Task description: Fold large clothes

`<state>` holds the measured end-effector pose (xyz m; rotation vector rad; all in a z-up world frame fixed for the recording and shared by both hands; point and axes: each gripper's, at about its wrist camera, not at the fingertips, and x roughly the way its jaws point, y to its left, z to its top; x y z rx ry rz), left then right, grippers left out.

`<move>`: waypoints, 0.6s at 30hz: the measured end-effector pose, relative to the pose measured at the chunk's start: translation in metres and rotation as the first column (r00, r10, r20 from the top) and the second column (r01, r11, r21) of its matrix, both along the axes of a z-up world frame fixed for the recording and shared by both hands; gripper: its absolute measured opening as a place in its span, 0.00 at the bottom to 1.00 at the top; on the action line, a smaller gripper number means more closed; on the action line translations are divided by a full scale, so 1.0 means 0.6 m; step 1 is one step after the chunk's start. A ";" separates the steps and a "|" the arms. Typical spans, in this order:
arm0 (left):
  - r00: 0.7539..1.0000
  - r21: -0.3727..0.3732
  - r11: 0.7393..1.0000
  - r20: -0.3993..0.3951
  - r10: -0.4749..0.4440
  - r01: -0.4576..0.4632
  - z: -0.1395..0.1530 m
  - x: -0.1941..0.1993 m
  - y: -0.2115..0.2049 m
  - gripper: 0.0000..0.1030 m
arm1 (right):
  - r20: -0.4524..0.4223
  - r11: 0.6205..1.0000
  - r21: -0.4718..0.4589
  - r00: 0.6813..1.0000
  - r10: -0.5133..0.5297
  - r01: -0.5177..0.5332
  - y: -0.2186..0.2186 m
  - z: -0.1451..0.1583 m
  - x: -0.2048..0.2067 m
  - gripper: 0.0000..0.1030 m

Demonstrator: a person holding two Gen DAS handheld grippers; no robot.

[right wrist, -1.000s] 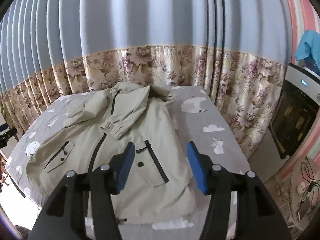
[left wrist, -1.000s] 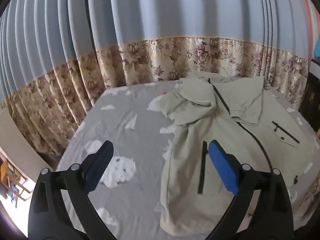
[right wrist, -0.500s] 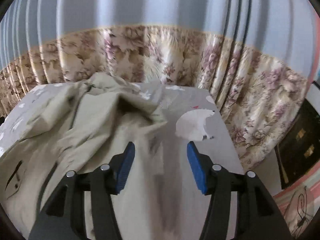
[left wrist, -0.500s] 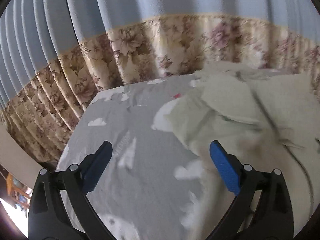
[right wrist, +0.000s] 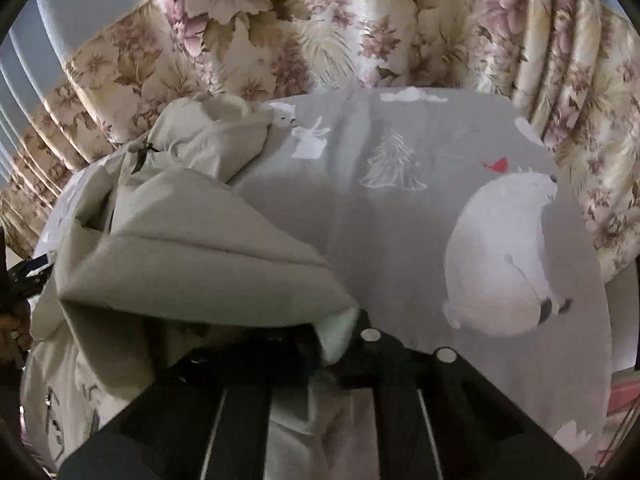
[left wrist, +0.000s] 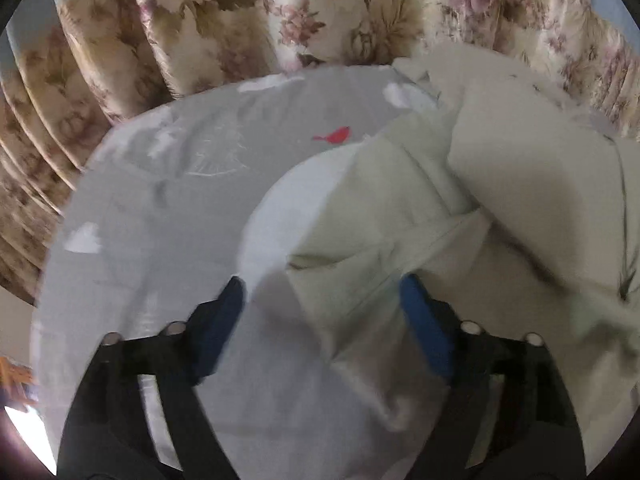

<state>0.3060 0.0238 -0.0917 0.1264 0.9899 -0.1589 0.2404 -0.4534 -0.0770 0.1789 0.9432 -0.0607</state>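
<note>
Left wrist view: the left gripper [left wrist: 322, 300] occupies the lower centre of the frame, its two blue-padded fingers [left wrist: 424, 332] spread wide apart. A folded corner of the pale khaki jacket [left wrist: 480, 184] lies between them, reaching in from the right; the right-hand finger sits against or just beside the fabric, the left-hand finger over the bare sheet, and neither presses the cloth. The jacket fills the right half of the frame in loose overlapping folds, with a dark zip line near the right edge. It rests on a grey bedsheet [left wrist: 168, 208] printed with white clouds, a white tree outline and a small red bird [left wrist: 336, 135] at upper centre. A floral curtain [left wrist: 224, 20] runs across the top of the frame. Right wrist view: the right gripper [right wrist: 332, 340] sits at lower centre with its arms drawn close together; a raised fold of the jacket [right wrist: 192, 248] drapes over its tips, white lining showing at the pinch point, so it appears clamped on the cloth, though the pads themselves are hidden. The jacket spreads over the left half of the frame. On the bedsheet [right wrist: 380, 240] at right is a large white polar bear print [right wrist: 500, 252], with a white tree and rabbit at upper centre. The floral curtain [right wrist: 360, 28] spans the top.
</note>
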 end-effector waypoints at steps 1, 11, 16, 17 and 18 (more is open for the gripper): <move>1.000 -0.031 0.999 -0.014 -0.010 0.010 0.001 0.004 -0.002 0.38 | 0.018 0.999 -0.033 1.000 -0.007 0.008 0.003 0.007 0.002 0.04; 0.998 0.075 0.997 0.055 0.032 -0.036 0.008 0.013 -0.028 0.07 | 0.362 0.805 -0.554 0.932 0.002 0.213 0.048 0.111 -0.082 0.07; 0.997 0.080 0.996 0.076 0.027 -0.033 0.013 0.002 -0.015 0.11 | 0.168 0.850 -0.477 0.972 -0.163 0.224 -0.022 0.026 -0.096 0.51; 0.996 0.069 0.997 0.087 0.024 -0.030 0.022 -0.005 -0.009 0.15 | 0.168 0.858 -0.464 0.973 -0.158 0.219 -0.026 0.025 -0.109 0.58; 0.995 0.068 0.997 0.096 0.025 -0.032 0.028 -0.009 -0.007 0.16 | 0.172 0.861 -0.459 0.973 -0.153 0.217 -0.024 0.030 -0.123 0.62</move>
